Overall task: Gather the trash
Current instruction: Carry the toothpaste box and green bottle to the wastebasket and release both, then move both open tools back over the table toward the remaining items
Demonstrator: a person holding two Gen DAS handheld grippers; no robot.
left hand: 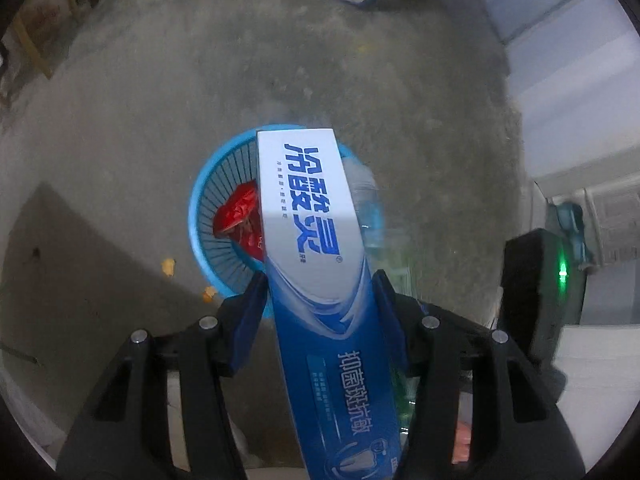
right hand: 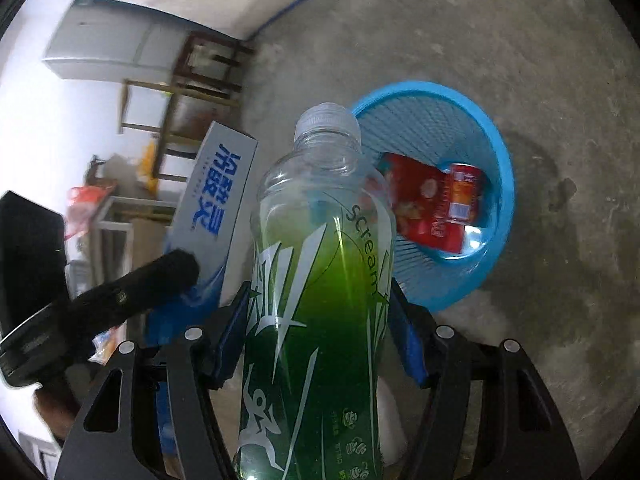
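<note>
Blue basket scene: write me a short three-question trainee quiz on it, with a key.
1. True or false: the left gripper is shut on the toothpaste box.
2. Which item does the right gripper hold? A) red snack bag B) green drink bottle C) orange can
3. Fill in: the red snack bag lies inside the ____.

Key: 1 true; 2 B; 3 blue basket. In the right wrist view a can lies beside the bag in the basket, which stands on the concrete floor.
</note>
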